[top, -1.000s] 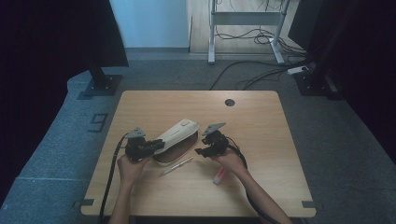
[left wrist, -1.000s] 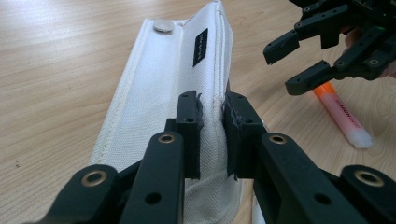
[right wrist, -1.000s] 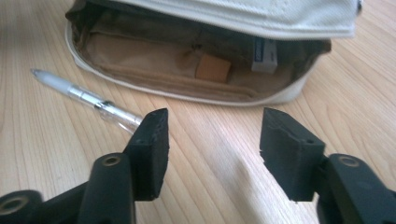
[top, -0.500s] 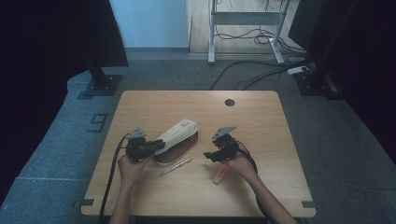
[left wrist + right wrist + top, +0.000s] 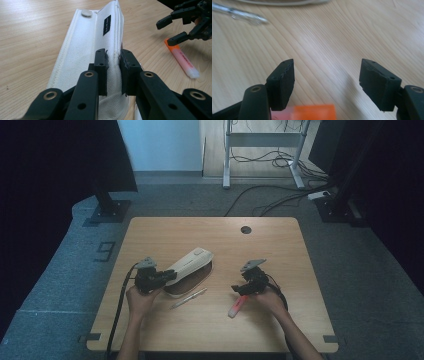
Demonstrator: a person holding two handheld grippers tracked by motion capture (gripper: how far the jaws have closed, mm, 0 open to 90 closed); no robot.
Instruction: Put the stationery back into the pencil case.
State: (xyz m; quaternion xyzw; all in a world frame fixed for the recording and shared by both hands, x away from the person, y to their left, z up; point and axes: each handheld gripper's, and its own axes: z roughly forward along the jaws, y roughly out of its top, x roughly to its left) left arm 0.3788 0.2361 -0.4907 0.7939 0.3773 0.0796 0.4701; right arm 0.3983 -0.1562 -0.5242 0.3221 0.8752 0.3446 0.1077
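Note:
A white fabric pencil pouch (image 5: 192,261) (image 5: 85,47) lies left of the table's middle. My left gripper (image 5: 167,276) (image 5: 113,72) is shut on the seam at its near end. An orange highlighter (image 5: 236,307) (image 5: 183,62) (image 5: 314,113) lies to the right. My right gripper (image 5: 236,290) (image 5: 167,33) (image 5: 327,85) hovers over its orange end. Its jaws are open and have just been opening, with nothing between the pads. A clear pen (image 5: 188,298) (image 5: 239,15) rests on the wood between pouch and highlighter.
The wooden table (image 5: 280,250) has a round cable hole (image 5: 245,229) at the back. Cables from both grippers trail off the near edge. Beyond the table are grey carpet, a dark stand base (image 5: 107,210) and a metal frame (image 5: 262,150) with loose cables.
My right gripper has moved right and towards the near edge, away from the pouch and over the highlighter. The left gripper and pouch have stayed put.

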